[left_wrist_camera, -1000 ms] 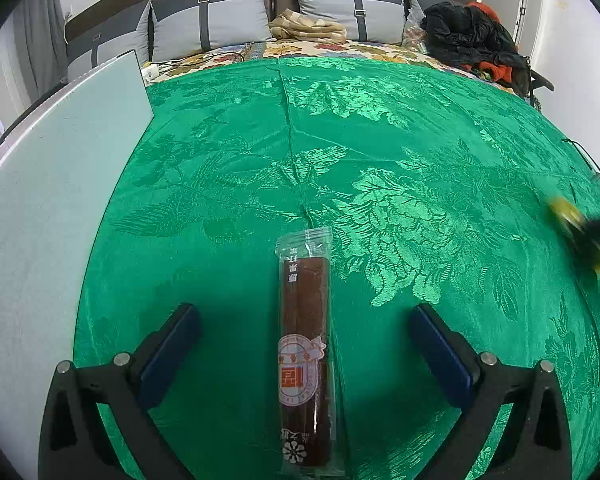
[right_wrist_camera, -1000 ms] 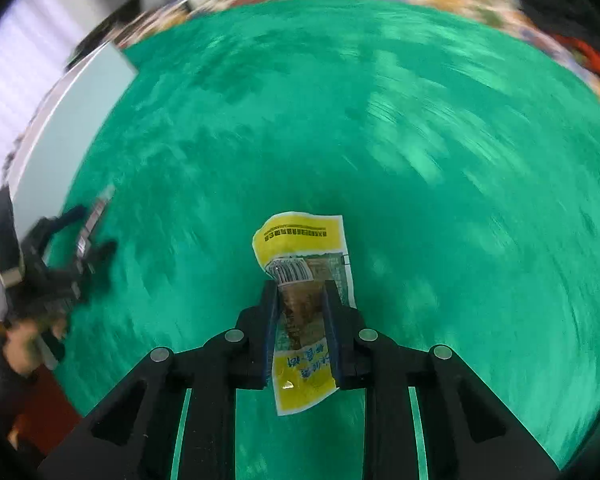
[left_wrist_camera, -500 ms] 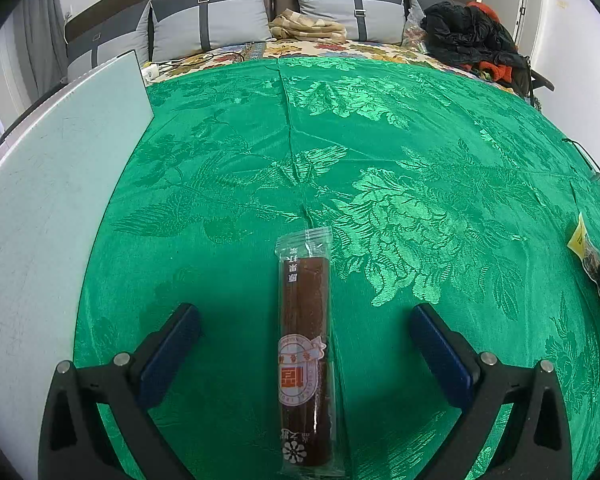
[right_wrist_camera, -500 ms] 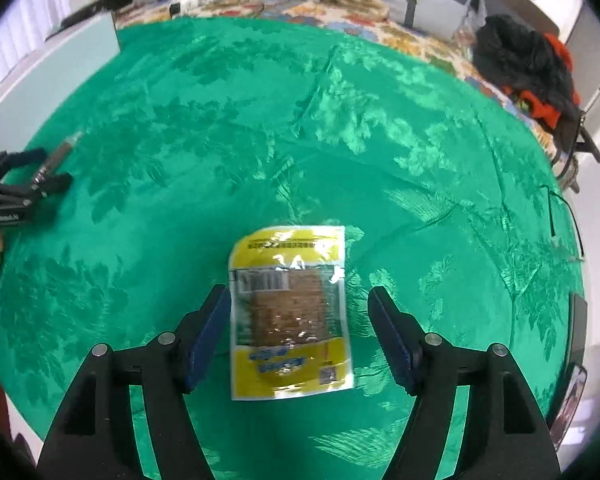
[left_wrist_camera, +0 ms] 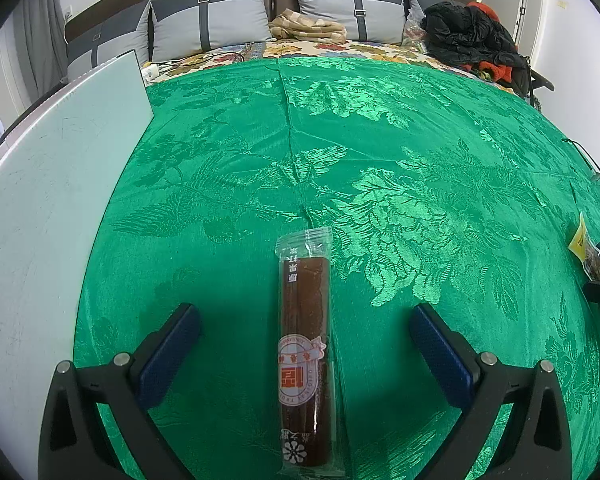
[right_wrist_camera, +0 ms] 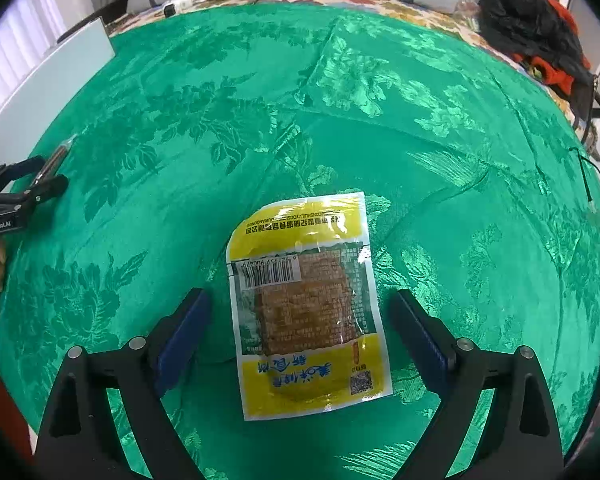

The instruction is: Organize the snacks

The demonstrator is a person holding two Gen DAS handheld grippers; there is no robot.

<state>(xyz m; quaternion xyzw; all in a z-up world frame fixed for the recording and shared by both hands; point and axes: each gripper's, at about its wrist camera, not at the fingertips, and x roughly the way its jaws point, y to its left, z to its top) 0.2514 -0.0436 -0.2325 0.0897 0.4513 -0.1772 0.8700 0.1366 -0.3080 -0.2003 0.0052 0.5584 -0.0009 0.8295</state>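
Note:
A long brown snack bar in a clear wrapper (left_wrist_camera: 305, 354) lies flat on the green cloth (left_wrist_camera: 380, 160), between the fingers of my open left gripper (left_wrist_camera: 305, 318), which touches nothing. A yellow snack pouch (right_wrist_camera: 306, 300) lies flat on the cloth between the fingers of my open right gripper (right_wrist_camera: 300, 306). The pouch also shows at the right edge of the left wrist view (left_wrist_camera: 590, 254). The left gripper (right_wrist_camera: 30, 182) and the bar (right_wrist_camera: 54, 160) show at the far left of the right wrist view.
A pale board (left_wrist_camera: 52, 200) lies along the cloth's left side. Grey pillows (left_wrist_camera: 208, 20), a beige folded cloth (left_wrist_camera: 308, 28) and a heap of black and red clothes (left_wrist_camera: 472, 40) sit at the far end. A thin cable (right_wrist_camera: 596, 184) lies at the right edge.
My right gripper opened and let go of the yellow pouch, which now lies flat on the cloth. The left gripper and the brown bar have not moved.

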